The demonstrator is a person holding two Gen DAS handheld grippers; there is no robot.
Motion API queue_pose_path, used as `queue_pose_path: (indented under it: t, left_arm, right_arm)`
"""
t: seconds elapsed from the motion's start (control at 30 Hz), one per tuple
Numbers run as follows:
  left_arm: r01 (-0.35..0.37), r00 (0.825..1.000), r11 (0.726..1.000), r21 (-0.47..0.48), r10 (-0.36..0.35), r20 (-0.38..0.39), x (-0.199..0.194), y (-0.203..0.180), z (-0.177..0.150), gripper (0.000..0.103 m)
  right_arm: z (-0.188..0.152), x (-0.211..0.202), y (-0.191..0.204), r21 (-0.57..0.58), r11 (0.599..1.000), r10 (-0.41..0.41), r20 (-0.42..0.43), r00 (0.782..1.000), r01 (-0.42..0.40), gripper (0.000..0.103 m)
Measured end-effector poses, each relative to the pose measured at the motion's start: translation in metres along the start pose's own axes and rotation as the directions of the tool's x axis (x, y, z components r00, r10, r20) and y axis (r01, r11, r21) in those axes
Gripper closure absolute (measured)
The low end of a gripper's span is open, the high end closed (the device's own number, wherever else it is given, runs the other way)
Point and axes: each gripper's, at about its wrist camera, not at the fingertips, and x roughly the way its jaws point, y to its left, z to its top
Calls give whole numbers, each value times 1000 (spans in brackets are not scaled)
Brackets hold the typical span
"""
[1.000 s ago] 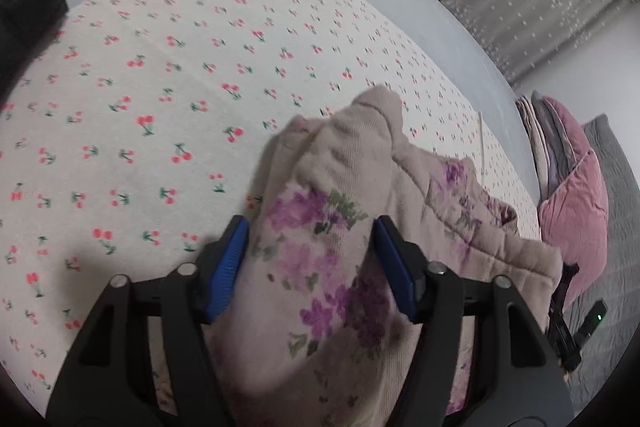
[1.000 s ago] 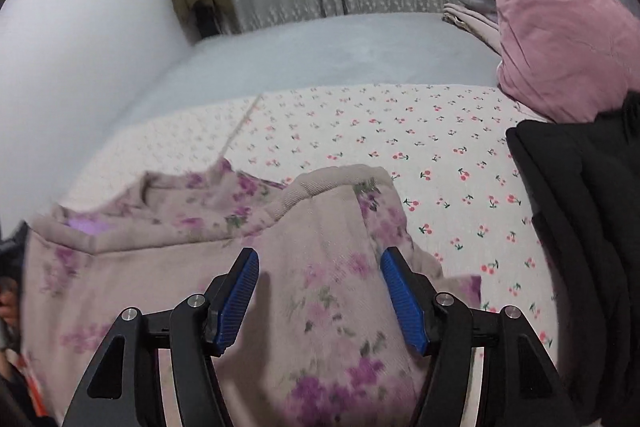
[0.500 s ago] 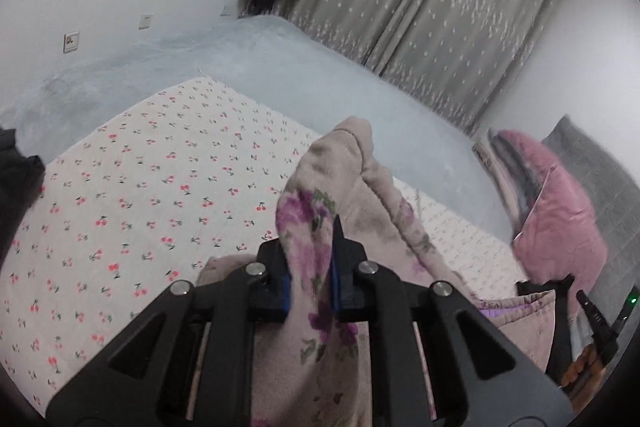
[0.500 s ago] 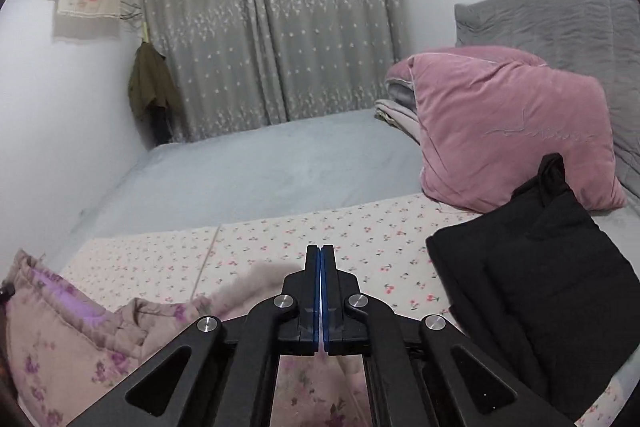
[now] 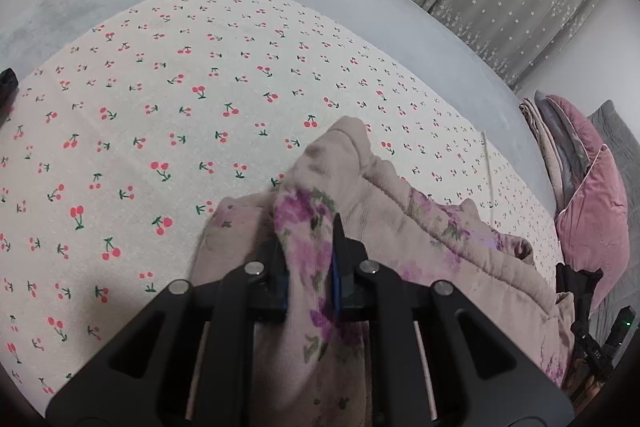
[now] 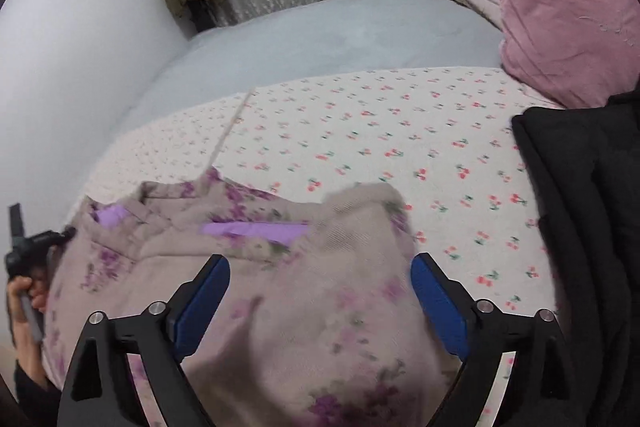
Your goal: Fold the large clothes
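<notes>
Underneath everything lies a cream cherry-print bedspread [image 5: 168, 107] over a pale grey bed [image 6: 340, 35]. On its near edge sits the task's thing — a beige plush garment with purple flowers [image 6: 304, 307], bunched and rumpled. Black folded clothing [image 6: 580, 227] occupies the right edge, below a pink velvet pillow [image 6: 560, 15]. Left gripper [image 5: 309, 279] is clenched on a raised fold of the garment; right gripper [image 6: 320, 291] hangs over it, jaws spread wide — grasping nothing.

You've got one beige garment [image 5: 400, 227] with purple flower print, ribbed texture, lying crumpled on the cherry-print sheet [image 5: 180, 87]. A bunched fold sticks up toward 12 o'clock in the left view. In the right view it [image 6: 320, 287] spreads wide, lilac lining showing at 11.
</notes>
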Motion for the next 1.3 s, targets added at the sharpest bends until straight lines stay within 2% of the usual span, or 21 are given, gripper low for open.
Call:
queue_pose_path:
  t: [0.07,0.13,0.23,0.27,0.3,0.33,0.37,0.4,0.5,0.53,0.57,0.67,0.7,0.73,0.8,0.83,0.9,1.0,1.13,1.27,1.3]
  left_arm:
    - [6,1000,1000,-7,-6,1,-1,1,0,86]
    - [9,1000,1000,-10,-9,1,0,1,-1,86]
    - [-3,1000,1000,-6,3,7,0,-1,-1,86]
    - [-7,1000,1000,-7,7,11,-1,-2,0,86]
    - [-9,1000,1000,-12,9,18,-2,-3,0,87]
    - [-2,999,1000,-22,3,35,-7,-3,1,87]
    - [12,998,999,-30,-11,57,-14,-4,3,87]
    - [25,997,999,-35,-22,76,-20,-5,6,87]
    - [97,981,995,-38,-90,174,-53,-11,17,87]
    - [83,976,996,-23,-77,204,-63,-16,19,87]
    - [39,974,999,-2,-38,225,-66,-22,22,87]
    - [-22,984,1000,0,22,178,-43,-25,26,87]
    - [-35,986,999,-5,35,160,-32,-24,25,87]
    - [-77,989,997,4,76,126,-8,-24,21,87]
    - [-154,987,988,34,152,60,24,-24,10,86]
    - [-184,982,982,31,183,46,38,-22,5,85]
    - [-197,978,980,35,194,75,35,-24,4,85]
    - [-211,973,976,47,206,104,33,-27,4,83]
    - [-194,975,981,25,190,116,28,-24,-1,79]
    - [-188,973,982,1,187,137,22,-17,-4,79]
    - [-183,973,983,-4,181,141,21,-17,-4,79]
  right_arm:
    - [1,12,-5,21,999,-25,-55,998,26,8]
    - [-2,23,-14,61,998,-2,-94,996,8,8]
    - [-3,35,-24,119,993,25,-97,995,-13,9]
    - [-4,34,-23,131,991,21,-83,996,-10,30]
    - [-4,35,-22,130,991,20,-71,997,-10,71]
    - [-2,33,-20,134,991,-1,-53,999,8,76]
    - [-1,26,-17,122,992,-17,-25,1000,20,85]
    - [3,17,-9,88,996,-34,15,999,33,87]
    - [20,-33,21,13,994,-108,200,974,108,88]
    - [25,-47,27,17,995,-98,250,963,97,89]
    - [29,-54,29,27,995,-95,278,956,91,89]
    - [36,-51,33,66,988,-155,320,935,141,89]
    - [36,-41,32,81,983,-180,318,931,162,89]
    - [36,-28,29,96,978,-205,302,931,184,89]
    - [31,9,21,105,963,-267,231,936,249,88]
    - [26,31,16,105,955,-293,179,939,278,88]
    - [18,67,7,118,946,-312,89,946,301,88]
    - [23,66,6,141,934,-344,102,933,329,86]
    - [21,70,-4,170,932,-335,79,939,319,84]
    - [21,71,8,116,928,-365,99,926,354,81]
    - [21,72,11,110,928,-368,101,924,357,76]
